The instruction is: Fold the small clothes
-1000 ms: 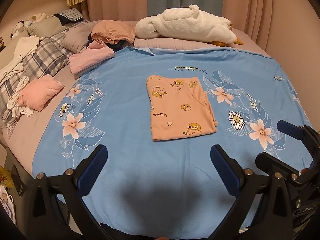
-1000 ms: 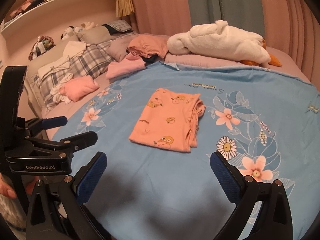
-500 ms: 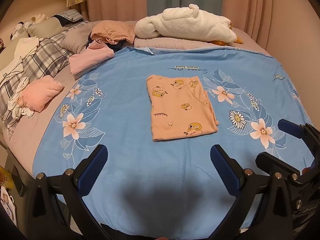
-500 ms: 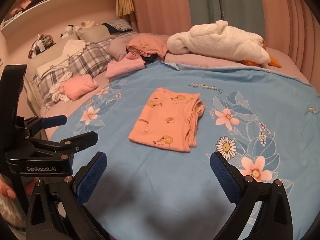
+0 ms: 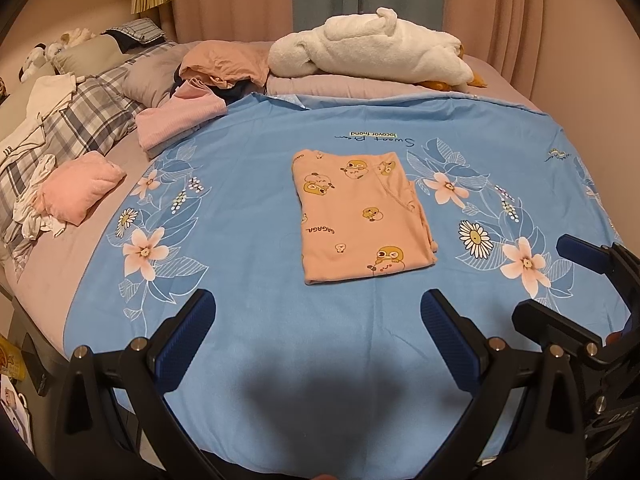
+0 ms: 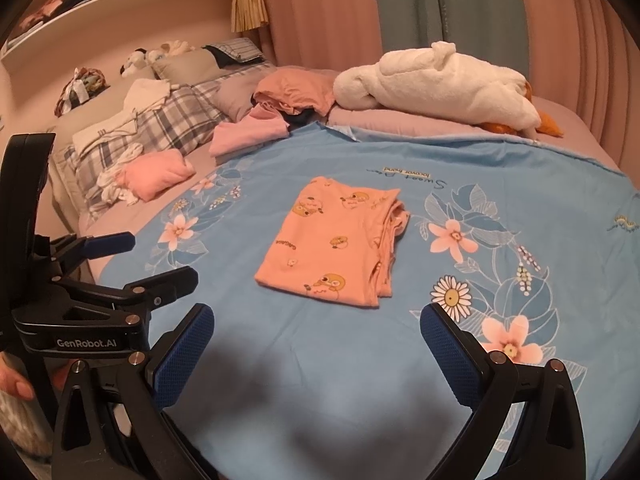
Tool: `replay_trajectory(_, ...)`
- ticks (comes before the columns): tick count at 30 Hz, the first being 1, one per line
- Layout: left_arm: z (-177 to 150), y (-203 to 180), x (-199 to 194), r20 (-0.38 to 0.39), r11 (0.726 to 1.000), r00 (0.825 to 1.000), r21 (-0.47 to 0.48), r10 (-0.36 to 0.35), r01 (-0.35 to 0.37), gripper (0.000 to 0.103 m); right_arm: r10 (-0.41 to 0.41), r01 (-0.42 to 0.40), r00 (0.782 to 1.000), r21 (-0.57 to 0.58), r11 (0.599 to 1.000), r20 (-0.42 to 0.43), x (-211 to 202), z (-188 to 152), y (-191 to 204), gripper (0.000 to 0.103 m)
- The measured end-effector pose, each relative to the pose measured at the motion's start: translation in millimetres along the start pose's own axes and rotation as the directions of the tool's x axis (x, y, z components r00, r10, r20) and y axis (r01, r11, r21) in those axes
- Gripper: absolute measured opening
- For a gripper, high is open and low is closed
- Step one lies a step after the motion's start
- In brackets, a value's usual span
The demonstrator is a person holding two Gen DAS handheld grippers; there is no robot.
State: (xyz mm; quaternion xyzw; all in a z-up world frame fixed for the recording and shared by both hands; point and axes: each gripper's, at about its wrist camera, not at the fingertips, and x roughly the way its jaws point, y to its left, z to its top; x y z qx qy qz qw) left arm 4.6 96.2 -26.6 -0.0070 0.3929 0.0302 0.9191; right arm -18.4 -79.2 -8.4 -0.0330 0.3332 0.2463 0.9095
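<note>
With left gripper [image 5: 316,332] and right gripper [image 6: 316,344] both released and empty, short of the garment [image 5: 360,216] lying part-folded mid-sheet [image 5: 248,320], we should pinch its near corners evenly for the next fold

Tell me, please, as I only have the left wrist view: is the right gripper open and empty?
Observer: Yes. The right gripper is wide open with nothing between its pads, and it is short of the folded peach garment.
Operator: Thank you. Is there anything above the pillows that my view cuts off?
Observer: A wall shelf runs above them, with bundled clothes on it.
Operator: And what is holding the left gripper?
Observer: A hand shows at the base of the left gripper, at the picture's left edge.
</note>
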Motion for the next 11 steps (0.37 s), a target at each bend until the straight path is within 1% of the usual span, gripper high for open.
replay_trajectory(11,0.0,1.0,3.2,-0.003,1.0,1.0,-0.002,-0.001,0.001,0.103,-0.003,0.003,1.0,-0.005,1.0,-0.005,3.7,2.6,-2.9,0.102)
